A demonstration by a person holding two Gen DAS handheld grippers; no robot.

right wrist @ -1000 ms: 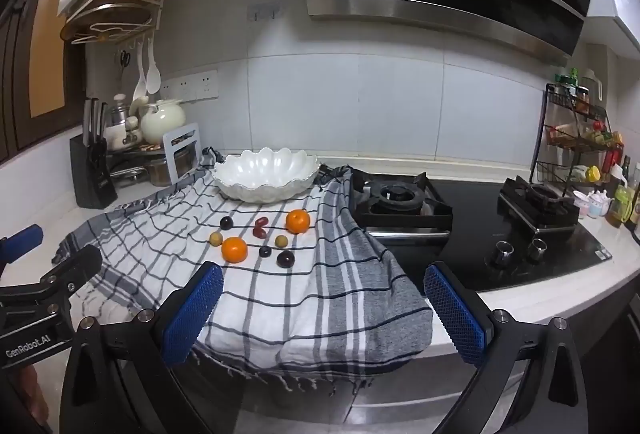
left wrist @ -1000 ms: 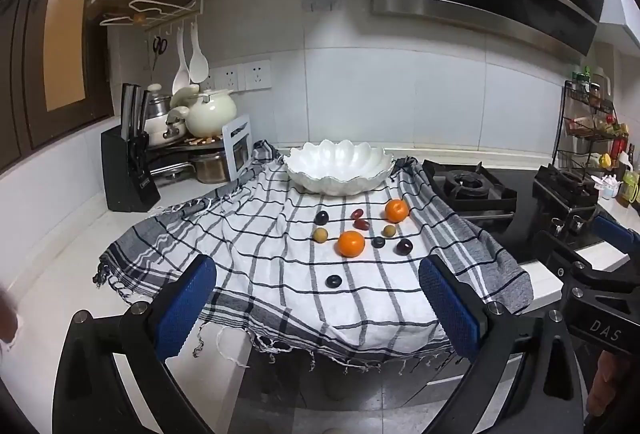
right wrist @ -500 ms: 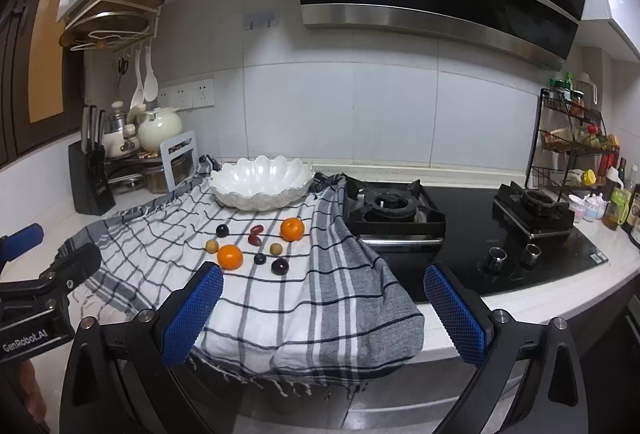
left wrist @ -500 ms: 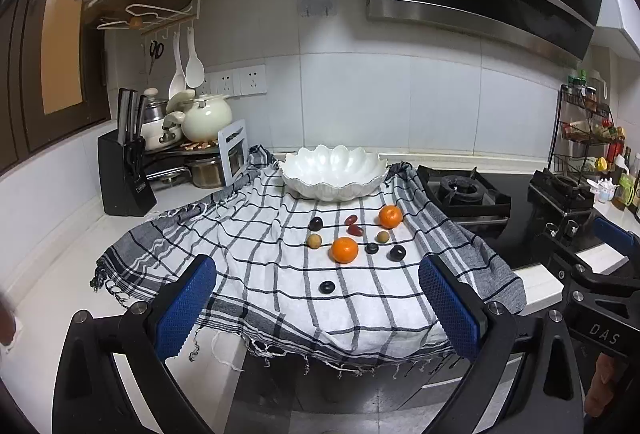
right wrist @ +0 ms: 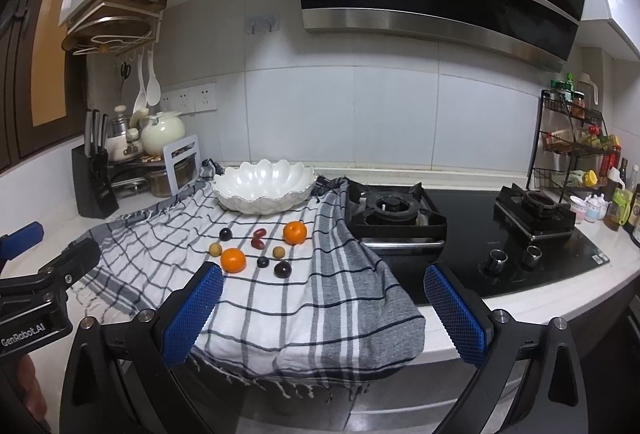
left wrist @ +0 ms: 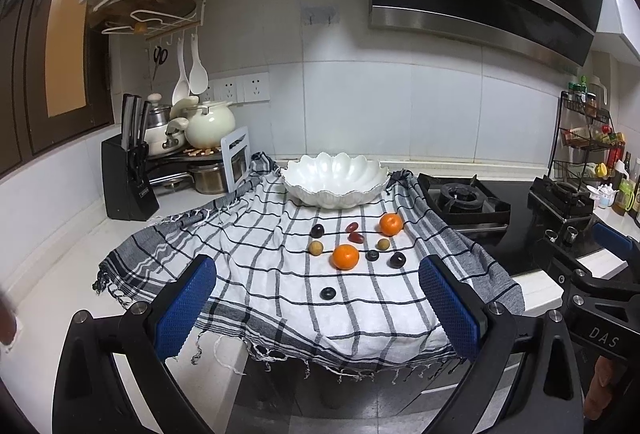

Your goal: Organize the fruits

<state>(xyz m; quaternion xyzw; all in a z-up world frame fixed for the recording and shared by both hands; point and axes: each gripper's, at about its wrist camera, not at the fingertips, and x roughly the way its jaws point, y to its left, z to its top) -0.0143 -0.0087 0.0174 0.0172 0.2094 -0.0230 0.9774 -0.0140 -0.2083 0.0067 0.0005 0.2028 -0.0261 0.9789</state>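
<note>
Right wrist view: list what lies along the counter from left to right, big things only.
Knife block → cream pot → white scalloped bowl on the checked cloth → near gas burner → far gas burner → wire spice rack.

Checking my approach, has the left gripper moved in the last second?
Yes. In its own view the white bowl sits lower and smaller, so the left gripper has pulled back slightly.

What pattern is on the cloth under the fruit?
The cloth is white with dark check lines, grey-striped edges; clearest in left wrist view.
</note>
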